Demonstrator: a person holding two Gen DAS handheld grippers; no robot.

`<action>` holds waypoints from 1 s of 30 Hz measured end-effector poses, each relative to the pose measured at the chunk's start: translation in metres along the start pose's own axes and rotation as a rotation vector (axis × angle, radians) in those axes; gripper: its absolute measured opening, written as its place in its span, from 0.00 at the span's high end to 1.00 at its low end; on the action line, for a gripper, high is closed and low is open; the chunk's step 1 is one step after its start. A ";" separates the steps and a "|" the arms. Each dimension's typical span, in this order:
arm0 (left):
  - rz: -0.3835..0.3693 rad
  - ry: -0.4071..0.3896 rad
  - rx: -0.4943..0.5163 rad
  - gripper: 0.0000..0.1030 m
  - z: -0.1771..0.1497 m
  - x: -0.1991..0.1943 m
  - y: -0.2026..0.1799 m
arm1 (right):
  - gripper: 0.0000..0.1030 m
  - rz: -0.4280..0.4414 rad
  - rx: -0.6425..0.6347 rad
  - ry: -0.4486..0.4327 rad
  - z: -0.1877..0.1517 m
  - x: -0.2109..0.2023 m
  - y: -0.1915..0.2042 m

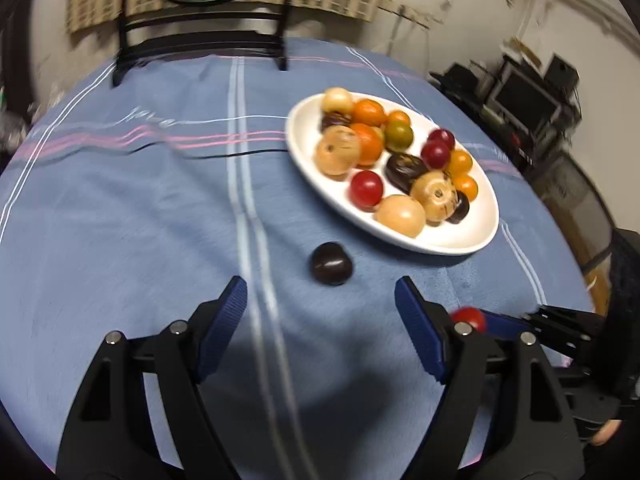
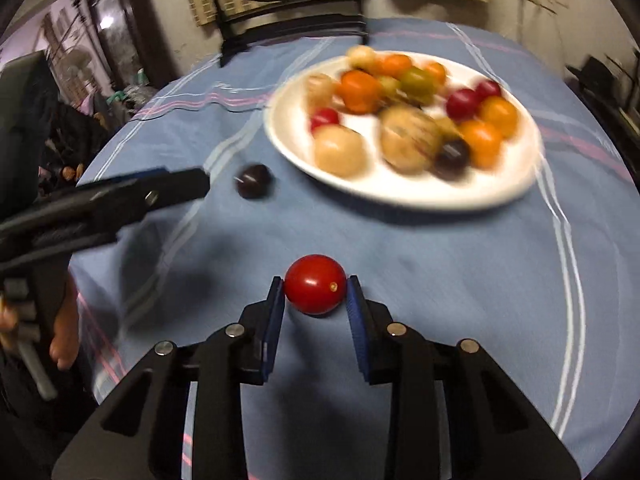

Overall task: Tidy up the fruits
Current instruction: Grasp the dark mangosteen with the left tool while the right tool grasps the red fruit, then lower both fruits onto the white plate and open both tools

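Note:
A white oval plate (image 1: 456,240) (image 2: 400,196) on the blue tablecloth holds several red, orange, tan and dark fruits. A dark purple fruit (image 1: 331,264) (image 2: 253,181) lies alone on the cloth, in front of the plate. My left gripper (image 1: 320,292) is open, its blue pads just short of that dark fruit, which lies a little beyond the gap between them. My right gripper (image 2: 315,286) is shut on a red cherry tomato (image 2: 315,284) (image 1: 469,317), both pads pressing its sides, above the cloth. The left gripper (image 2: 192,186) also shows from the side in the right wrist view.
A black chair (image 1: 200,46) stands at the table's far edge, before a wall hanging. The cloth (image 1: 140,220) has pale stripes. Dark equipment (image 1: 528,100) fills the room's right side. A person's hand (image 2: 64,336) holds the left gripper's handle.

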State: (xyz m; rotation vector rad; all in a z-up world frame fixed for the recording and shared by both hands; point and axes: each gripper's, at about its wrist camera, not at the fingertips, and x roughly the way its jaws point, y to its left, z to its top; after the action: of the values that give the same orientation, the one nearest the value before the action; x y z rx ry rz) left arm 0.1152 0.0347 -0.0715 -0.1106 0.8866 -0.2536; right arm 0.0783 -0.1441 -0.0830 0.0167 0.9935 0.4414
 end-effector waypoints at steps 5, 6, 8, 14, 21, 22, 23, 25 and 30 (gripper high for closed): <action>-0.016 0.031 0.074 0.24 0.005 0.025 -0.019 | 0.69 0.030 0.039 -0.025 -0.010 -0.010 -0.017; -0.001 0.037 0.073 0.24 0.005 0.029 -0.020 | 0.69 0.039 0.045 -0.030 -0.011 -0.012 -0.019; 0.011 0.068 0.047 0.26 0.007 0.041 -0.016 | 0.69 0.058 0.055 -0.035 -0.012 -0.013 -0.024; 0.054 0.063 0.048 0.43 0.009 0.049 -0.014 | 0.69 0.076 0.070 -0.023 -0.017 -0.012 -0.032; 0.052 0.056 0.020 0.62 0.007 0.045 -0.008 | 0.69 0.066 0.073 -0.015 -0.018 -0.014 -0.028; 0.055 0.057 0.020 0.65 0.007 0.045 -0.008 | 0.69 0.064 0.072 -0.012 -0.017 -0.014 -0.026; 0.059 0.057 0.021 0.66 0.006 0.044 -0.008 | 0.69 0.064 0.070 -0.010 -0.016 -0.013 -0.024; 0.058 0.059 0.018 0.68 0.006 0.044 -0.007 | 0.69 0.062 0.067 -0.006 -0.014 -0.013 -0.021; 0.048 0.057 0.007 0.72 0.004 0.041 -0.004 | 0.69 0.047 0.065 0.000 -0.011 -0.009 -0.014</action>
State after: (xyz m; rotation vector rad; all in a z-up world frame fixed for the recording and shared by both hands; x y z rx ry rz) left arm 0.1427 0.0199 -0.0988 -0.0759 0.9442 -0.2162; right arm 0.0702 -0.1625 -0.0844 0.0989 1.0085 0.4519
